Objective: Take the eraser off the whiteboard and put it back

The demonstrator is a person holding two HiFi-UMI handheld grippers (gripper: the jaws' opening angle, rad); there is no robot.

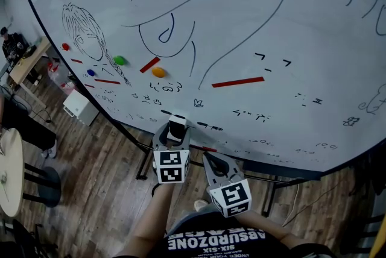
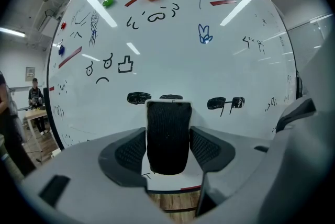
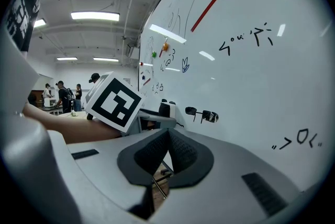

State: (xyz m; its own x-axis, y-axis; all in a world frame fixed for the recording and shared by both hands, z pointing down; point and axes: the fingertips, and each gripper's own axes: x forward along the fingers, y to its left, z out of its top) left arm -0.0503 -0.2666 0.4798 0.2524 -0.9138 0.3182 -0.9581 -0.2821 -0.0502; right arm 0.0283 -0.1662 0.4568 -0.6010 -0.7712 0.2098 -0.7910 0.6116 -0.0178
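Black-felted eraser (image 2: 167, 134) sits pinched between jaws of the left claw (image 2: 168, 147).

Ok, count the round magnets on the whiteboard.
4: red magnet beside the sketched head, blue magnet below-right of it, green magnet further right, orange magnet furthest right. More may sit beyond the frame.

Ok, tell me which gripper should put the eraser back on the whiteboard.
Left: the left gripper holds the eraser, facing the whiteboard; the right gripper is shut and empty.
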